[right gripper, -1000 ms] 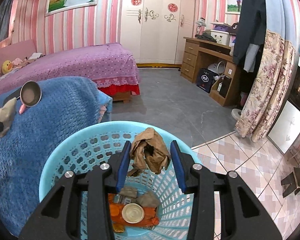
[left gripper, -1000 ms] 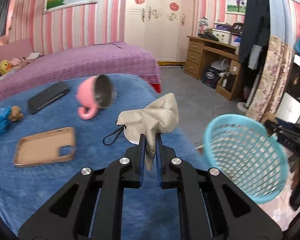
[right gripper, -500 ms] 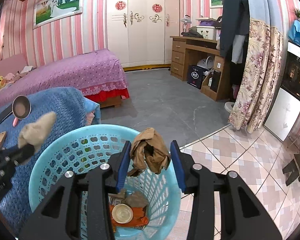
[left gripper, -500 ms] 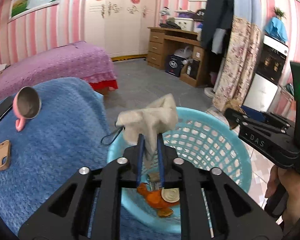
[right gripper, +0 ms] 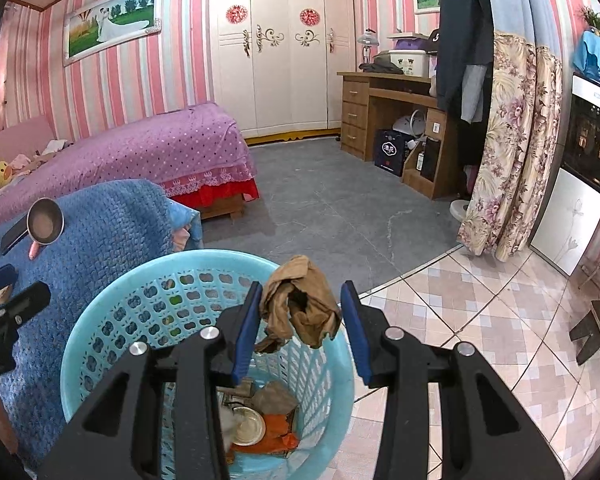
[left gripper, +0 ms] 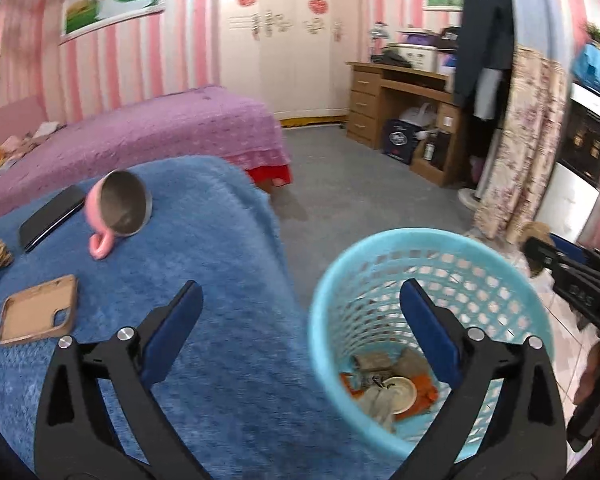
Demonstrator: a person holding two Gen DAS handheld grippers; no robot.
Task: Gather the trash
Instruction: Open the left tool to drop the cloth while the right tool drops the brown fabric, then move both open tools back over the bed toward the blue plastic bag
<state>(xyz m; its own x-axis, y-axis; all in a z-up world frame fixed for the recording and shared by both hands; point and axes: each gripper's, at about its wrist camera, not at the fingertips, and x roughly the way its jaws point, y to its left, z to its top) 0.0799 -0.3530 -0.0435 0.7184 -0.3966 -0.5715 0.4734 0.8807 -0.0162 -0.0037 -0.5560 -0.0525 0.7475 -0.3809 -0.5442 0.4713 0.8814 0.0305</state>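
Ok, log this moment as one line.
left claw: opening, empty | right claw: gripping brown wad above basket | pale wad: in basket

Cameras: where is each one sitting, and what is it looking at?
Left wrist: rides the left gripper, jaws opening and empty, over the blue blanket; a hand shows at right.
Right wrist: rides the right gripper, pinching a crumpled brown paper.
Both see the light-blue plastic mesh basket and pink metal-lined mug.
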